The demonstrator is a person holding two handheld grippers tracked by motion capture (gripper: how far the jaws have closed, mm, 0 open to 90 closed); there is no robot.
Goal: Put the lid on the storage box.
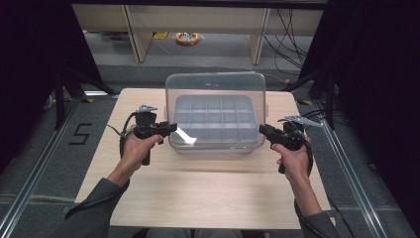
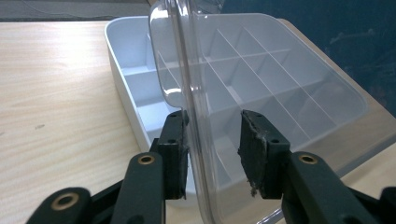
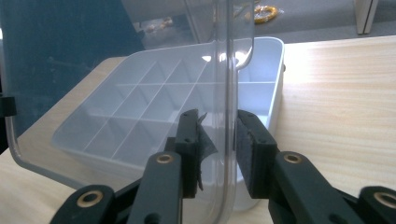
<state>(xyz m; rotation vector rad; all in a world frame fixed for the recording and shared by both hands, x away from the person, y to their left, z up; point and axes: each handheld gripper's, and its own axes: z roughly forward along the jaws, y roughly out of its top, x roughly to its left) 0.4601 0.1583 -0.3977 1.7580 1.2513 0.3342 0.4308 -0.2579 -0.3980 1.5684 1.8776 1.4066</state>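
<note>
Straddling the clear lid (image 1: 216, 94) at mid-table — both tongs parted, nothing clenched.
Thin, light, slick plastic over the divider box (image 1: 214, 119): close your left gripper (image 2: 212, 154) and right gripper (image 3: 219, 149) gently on its side edges.

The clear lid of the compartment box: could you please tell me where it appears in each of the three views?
High view: the clear lid stands raised at table centre, above the compartment box.
Left gripper view: edge-on at centre, between the left gripper fingers.
Right gripper view: edge-on at centre, between the right gripper fingers.
Shared landmark: the box's divider grid.
</note>
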